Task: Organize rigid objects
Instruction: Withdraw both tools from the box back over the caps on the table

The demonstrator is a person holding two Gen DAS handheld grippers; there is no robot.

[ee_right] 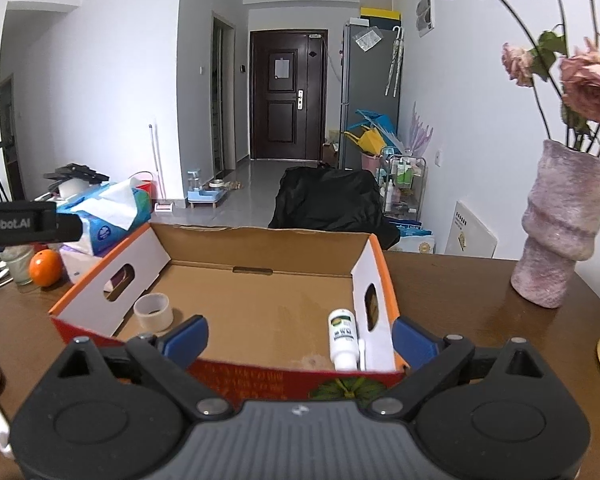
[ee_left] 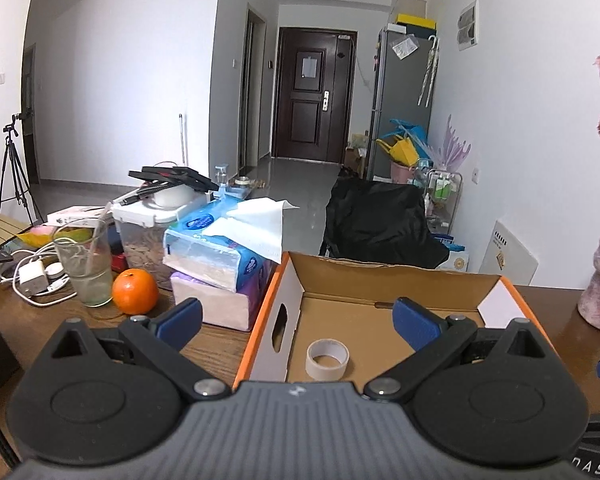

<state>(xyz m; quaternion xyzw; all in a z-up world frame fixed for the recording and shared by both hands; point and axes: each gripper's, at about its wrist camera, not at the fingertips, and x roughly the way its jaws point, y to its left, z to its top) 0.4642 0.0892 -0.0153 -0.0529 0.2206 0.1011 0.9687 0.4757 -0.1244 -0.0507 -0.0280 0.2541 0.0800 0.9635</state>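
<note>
While both grippers hang over the near edge of the box (ee_right: 260,248), the wooden table (ee_right: 480,304) carries everything else. Box: open cardboard, orange rim, handle slots in both end walls. Vase (ee_right: 560,232), with dried roses, stands right of the box, apart from it. Tissue packs (ee_left: 216,256) lie stacked just left of the box; an orange (ee_left: 135,291) and a glass (ee_left: 85,266) sit beside them. Left gripper (ee_left: 298,314): jaws wide apart, holding nothing. Right gripper (ee_right: 300,338): jaws wide apart, holding nothing. Inside the box, a white bottle (ee_right: 343,338) lies against the right wall, and a tape roll (ee_right: 153,310) rests near the left wall.
</note>
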